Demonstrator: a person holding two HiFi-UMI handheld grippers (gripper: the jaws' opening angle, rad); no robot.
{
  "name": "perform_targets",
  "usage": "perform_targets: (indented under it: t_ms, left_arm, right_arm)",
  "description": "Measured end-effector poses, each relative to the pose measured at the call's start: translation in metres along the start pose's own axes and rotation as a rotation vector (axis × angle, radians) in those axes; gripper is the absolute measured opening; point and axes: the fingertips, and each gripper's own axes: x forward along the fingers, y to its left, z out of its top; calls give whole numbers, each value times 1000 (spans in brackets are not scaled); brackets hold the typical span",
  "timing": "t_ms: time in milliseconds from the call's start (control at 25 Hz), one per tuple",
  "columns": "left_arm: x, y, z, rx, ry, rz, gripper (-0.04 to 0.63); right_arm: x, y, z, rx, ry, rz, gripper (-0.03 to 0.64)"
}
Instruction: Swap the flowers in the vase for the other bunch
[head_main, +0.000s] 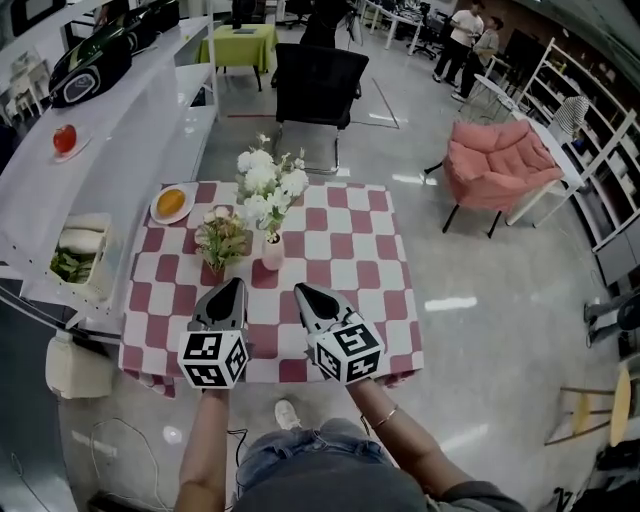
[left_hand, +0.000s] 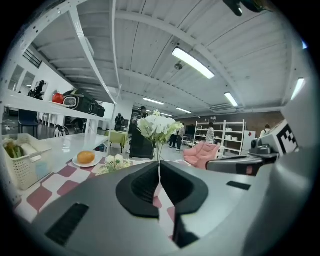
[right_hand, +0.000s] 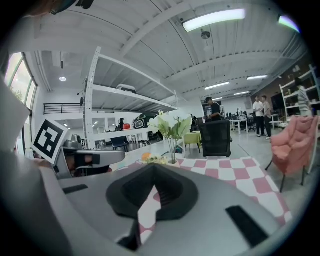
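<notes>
Hovering over the near edge of the checked table, both grippers point toward the vase, which stands on the red-and-white cloth a little beyond their tips. The left gripper sits on the near left of the vase, and its own view shows the two black fingers pressed together with only a hairline seam between them and nothing held. The right gripper sits on the near right of the vase. Its fingers meet at the tips as well, with only the cloth showing through the gap lower down, so it is empty too.

The vase is small and pale and holds the white flowers, whose tall stems rise upright, the blooms spreading above it on its far side. The other bunch, lower and leafier with cream blooms, is just beside the vase on its left; whether it touches the vase cannot be told. Farther left of the vase, and slightly beyond it, a plate carries an orange. Beyond the vase, past the table's far edge, stands a black chair. Well off to the right of the vase a pink armchair sits on the floor.
</notes>
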Motion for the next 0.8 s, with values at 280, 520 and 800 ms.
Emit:
perform_targets:
  t_ms: [280,520,800]
  left_arm:
    - [33,3,8,-13,0,-63,25]
    - [59,-3,8,-22,17,-83,121]
    - [92,-1,5,-10,48,-66,155]
  right_arm:
    - [11,-13,-2,11,20,-44,11]
    - [13,-30,-1,21,21,-69,11]
    - [26,-52,3,37,13,-66,11]
